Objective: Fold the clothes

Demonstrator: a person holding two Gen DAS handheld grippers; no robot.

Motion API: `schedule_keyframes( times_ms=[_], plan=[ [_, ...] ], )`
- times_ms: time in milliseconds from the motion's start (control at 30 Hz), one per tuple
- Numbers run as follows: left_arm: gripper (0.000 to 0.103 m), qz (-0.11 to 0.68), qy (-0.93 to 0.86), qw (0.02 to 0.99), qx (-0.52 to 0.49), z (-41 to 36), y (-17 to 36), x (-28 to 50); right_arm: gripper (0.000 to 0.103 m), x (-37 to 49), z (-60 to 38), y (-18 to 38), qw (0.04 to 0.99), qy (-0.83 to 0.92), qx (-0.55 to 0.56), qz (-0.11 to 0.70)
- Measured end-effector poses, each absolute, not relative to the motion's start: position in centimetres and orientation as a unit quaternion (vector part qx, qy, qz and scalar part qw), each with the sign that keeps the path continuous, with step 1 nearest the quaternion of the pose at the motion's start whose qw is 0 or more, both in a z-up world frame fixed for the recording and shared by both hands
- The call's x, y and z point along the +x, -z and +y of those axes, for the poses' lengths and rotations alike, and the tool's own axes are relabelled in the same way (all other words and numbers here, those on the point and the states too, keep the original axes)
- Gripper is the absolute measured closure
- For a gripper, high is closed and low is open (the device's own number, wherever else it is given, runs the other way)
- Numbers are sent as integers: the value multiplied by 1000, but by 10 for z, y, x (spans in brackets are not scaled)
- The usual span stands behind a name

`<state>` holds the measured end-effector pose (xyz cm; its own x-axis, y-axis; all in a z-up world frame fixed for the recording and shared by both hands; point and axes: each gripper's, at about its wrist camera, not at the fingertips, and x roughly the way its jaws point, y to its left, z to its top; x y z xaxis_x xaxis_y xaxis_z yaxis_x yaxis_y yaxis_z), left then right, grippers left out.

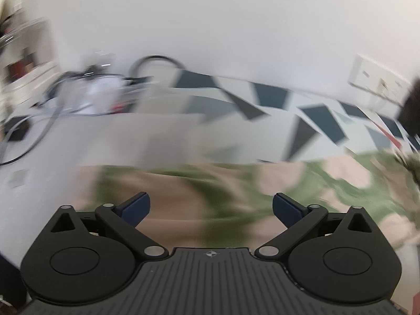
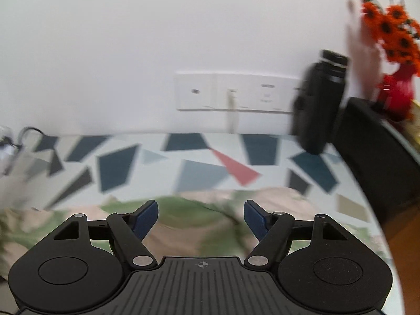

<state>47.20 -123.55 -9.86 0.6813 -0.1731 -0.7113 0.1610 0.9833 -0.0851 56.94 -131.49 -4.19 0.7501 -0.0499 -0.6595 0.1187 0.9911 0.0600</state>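
Both views are blurred. The left claw [image 1: 211, 207] hangs with its blue-padded fingers spread wide and nothing between them, just above the beige garment with green leaf print [image 1: 288, 183]. The right claw [image 2: 200, 216] is likewise spread and empty over the same cloth [image 2: 183, 210]. The garment lies rumpled on the surface covered by a white cloth with dark blue, grey and red angular patches [image 2: 199, 168]. A black bottle [image 2: 319, 102] stands near the wall, beside orange flowers in a red vase [image 2: 393, 52].
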Motion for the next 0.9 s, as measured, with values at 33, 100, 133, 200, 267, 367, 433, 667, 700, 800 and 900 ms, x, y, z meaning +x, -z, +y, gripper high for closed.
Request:
schedule_keyframes(
  times_ms=[33, 100, 133, 200, 267, 367, 433, 667, 700, 800, 900],
  plan=[
    [7, 389, 81, 918, -13, -1220, 98, 476, 35, 578, -1310, 40, 934, 38, 57, 352],
    [14, 388, 60, 919, -23, -1190, 96, 486, 37, 592, -1301, 37, 934, 34, 71, 349],
    [14, 390, 52, 919, -29, -1175, 96, 491, 37, 599, -1297, 36, 934, 33, 78, 347],
    [19, 402, 51, 913, -54, -1149, 101, 506, 37, 609, -1290, 46, 928, 43, 93, 358],
    [22, 414, 51, 905, -79, -1124, 108, 520, 37, 619, -1284, 56, 922, 53, 108, 368],
    [23, 438, 66, 889, -119, -1105, 120, 541, 39, 633, -1273, 72, 912, 69, 130, 382],
    [26, 445, 76, 883, -130, -1100, 127, 550, 40, 639, -1266, 85, 904, 83, 140, 394],
    [61, 460, 105, 871, -139, -1102, 141, 559, 40, 635, -1249, 121, 888, 120, 131, 425],
    [75, 457, 108, 872, -141, -1102, 141, 558, 40, 635, -1248, 122, 887, 124, 133, 426],
    [82, 428, 126, 883, -147, -1104, 133, 545, 40, 634, -1249, 122, 886, 129, 135, 426],
    [83, 418, 184, 885, -92, -1120, 129, 522, 40, 636, -1251, 121, 886, 132, 130, 425]
  ],
)
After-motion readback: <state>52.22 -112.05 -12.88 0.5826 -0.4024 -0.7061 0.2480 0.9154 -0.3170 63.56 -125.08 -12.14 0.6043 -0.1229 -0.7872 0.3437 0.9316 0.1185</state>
